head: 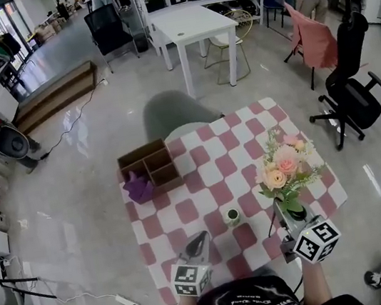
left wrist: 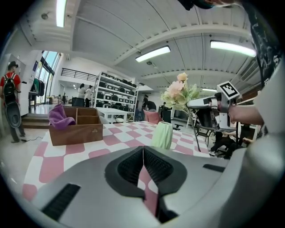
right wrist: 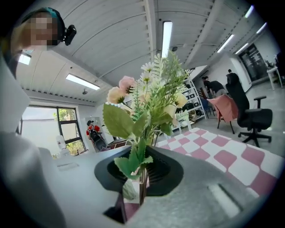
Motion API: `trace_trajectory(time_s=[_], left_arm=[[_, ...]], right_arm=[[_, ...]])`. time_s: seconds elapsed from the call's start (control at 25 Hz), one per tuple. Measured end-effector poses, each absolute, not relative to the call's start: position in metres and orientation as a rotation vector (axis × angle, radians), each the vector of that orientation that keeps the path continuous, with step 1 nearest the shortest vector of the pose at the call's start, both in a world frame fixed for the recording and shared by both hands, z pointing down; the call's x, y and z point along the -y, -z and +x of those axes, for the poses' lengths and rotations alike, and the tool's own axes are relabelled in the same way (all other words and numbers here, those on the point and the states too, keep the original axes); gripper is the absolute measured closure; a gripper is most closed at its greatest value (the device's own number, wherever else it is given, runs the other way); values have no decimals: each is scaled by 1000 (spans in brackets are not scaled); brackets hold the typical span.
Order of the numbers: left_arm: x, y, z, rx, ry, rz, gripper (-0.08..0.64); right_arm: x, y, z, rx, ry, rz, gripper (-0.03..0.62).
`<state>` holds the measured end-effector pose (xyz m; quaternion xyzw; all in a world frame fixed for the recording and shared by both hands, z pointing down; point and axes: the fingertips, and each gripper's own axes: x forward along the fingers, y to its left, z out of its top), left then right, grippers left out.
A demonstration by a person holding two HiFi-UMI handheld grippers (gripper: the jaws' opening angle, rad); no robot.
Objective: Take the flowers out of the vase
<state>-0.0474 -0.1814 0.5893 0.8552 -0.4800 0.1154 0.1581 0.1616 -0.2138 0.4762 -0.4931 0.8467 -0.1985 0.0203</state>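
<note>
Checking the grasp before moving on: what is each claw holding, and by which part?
The right claw grips the flowers by their stems; the left claw is shut, empty.

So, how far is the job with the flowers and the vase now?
Done: the flowers are out of the vase, which stands empty on the checked table. In hand: the right gripper has its jaws shut on the flowers and holds them upright, apart from the vase. The left gripper is shut and empty. Left: probably only to lay the flowers down.

The flowers (head: pixel 284 161) are pink and peach, the vase (left wrist: pixel 161 135) pale green, the cloth (head: pixel 204 171) pink-and-white checked.
</note>
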Motion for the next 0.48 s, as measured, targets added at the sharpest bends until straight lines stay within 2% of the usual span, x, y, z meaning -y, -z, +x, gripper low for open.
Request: trace_trajectory(time_s=[0.48], left_arm=[[184,-592,-45,1365,-343,2434,548]], right_arm=[[211,-531,176,-2659,823,-1660,543]])
